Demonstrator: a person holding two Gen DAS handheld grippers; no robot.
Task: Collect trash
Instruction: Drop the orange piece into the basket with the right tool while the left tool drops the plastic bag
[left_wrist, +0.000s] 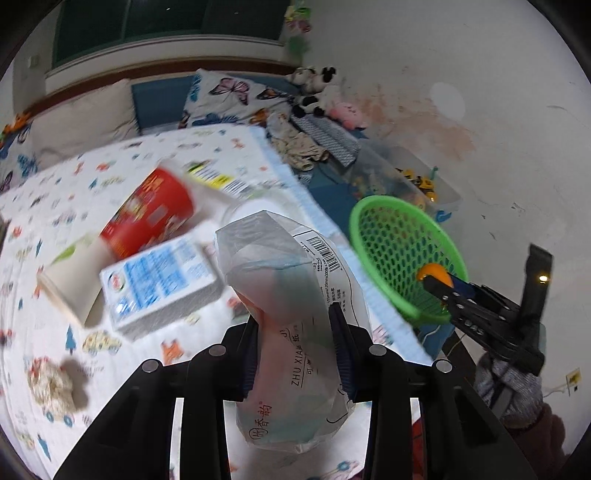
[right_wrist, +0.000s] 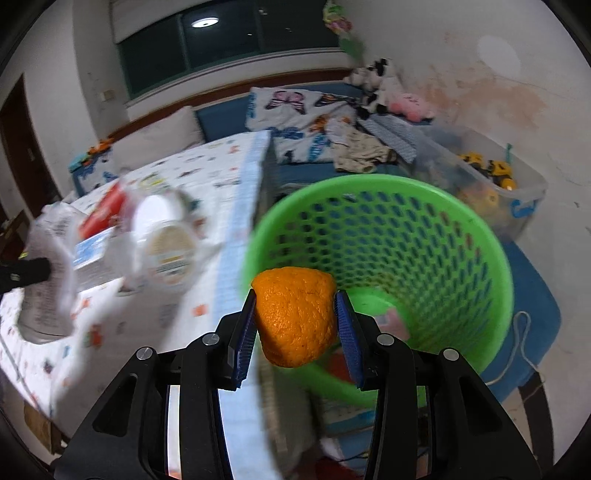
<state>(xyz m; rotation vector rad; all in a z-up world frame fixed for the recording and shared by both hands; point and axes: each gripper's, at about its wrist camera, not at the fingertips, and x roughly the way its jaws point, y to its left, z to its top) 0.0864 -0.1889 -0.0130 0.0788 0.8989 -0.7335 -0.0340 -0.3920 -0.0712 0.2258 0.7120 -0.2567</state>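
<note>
Since the right claw (right_wrist: 295, 325) pinches the orange peel (right_wrist: 295, 314) at frame centre, only at the near rim of the green basket (right_wrist: 480, 258), an early release could drop it outside. The left claw (left_wrist: 295, 343), closed on a crinkly tissue packet (left_wrist: 291, 295) at lower centre, might let that slip.

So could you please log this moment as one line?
left gripper: holds wrapper | right gripper: holds peel over basket
</note>
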